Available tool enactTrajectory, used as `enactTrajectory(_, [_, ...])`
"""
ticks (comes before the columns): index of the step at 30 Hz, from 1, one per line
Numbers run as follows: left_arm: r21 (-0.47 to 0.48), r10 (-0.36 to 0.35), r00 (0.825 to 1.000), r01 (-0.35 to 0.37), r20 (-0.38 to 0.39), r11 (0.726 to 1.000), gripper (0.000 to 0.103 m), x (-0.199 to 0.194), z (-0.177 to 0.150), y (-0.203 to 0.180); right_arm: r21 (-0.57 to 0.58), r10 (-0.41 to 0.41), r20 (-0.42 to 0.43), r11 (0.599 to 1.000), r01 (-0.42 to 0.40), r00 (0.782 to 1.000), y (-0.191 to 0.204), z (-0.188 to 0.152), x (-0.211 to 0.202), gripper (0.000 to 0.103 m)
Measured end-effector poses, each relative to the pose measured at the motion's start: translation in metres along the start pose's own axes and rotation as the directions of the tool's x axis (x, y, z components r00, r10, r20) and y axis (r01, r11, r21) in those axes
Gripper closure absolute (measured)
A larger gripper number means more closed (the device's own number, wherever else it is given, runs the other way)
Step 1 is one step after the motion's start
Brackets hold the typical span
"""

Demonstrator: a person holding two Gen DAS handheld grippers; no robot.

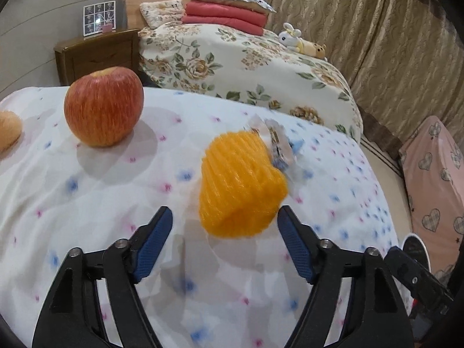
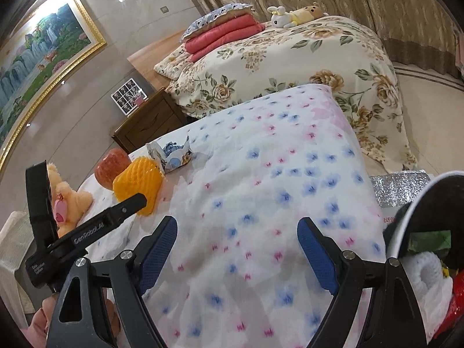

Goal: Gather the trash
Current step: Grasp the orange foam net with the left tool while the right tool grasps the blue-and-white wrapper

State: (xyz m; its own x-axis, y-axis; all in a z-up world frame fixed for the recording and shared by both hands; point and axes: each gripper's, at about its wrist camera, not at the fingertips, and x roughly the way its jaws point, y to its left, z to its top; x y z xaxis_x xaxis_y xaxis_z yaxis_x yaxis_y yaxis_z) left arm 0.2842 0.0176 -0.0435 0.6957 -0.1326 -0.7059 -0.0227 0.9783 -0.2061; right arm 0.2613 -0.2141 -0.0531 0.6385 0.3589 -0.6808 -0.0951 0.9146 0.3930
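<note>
An orange foam fruit net [image 1: 242, 185] lies on the white sheet with blue and pink flowers [image 1: 87, 203]. A crumpled printed wrapper [image 1: 277, 145] lies against its far side. My left gripper [image 1: 225, 213] is open, its blue pads [image 1: 153, 243] apart, and the near end of the net sits just beyond the tips. The right wrist view shows the net [image 2: 137, 184] and the wrapper [image 2: 171, 155] far to the left. My right gripper [image 2: 237, 223] is open over bare sheet, holding nothing. A black bin with a white rim [image 2: 406, 217] holding trash stands at the right.
A red apple [image 1: 103, 107] stands on the sheet left of the net, with a tan plush toy [image 2: 66, 200] beyond it. Behind are a second bed with a rose-print cover [image 1: 246, 66], a wooden nightstand [image 1: 98, 55] and a pink heart-print box [image 1: 435, 179].
</note>
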Motion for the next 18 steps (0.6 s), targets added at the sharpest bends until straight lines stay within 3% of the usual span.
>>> enactTrajectory(1, [0.001,-0.009,1.0,0.009,-0.001,1.0,0.063,0.001,0.001,0.002,-0.002,0.002,-0.003,1.0,-0.002,1.0,0.001,0.001,0.003,0.017])
enactTrajectory(4, [0.008,-0.033,0.999,0.033,0.0,0.999,0.076,0.001,0.001,0.007,-0.01,0.01,-0.011,1.0,-0.01,1.0,0.007,0.004,0.01,0.017])
enactTrajectory(18, [-0.089,-0.027,0.999,0.029,0.023,0.996,0.079,-0.04,-0.025,0.059,-0.103,0.074,-0.061,0.991,-0.08,0.995,0.061,0.022,0.069,0.017])
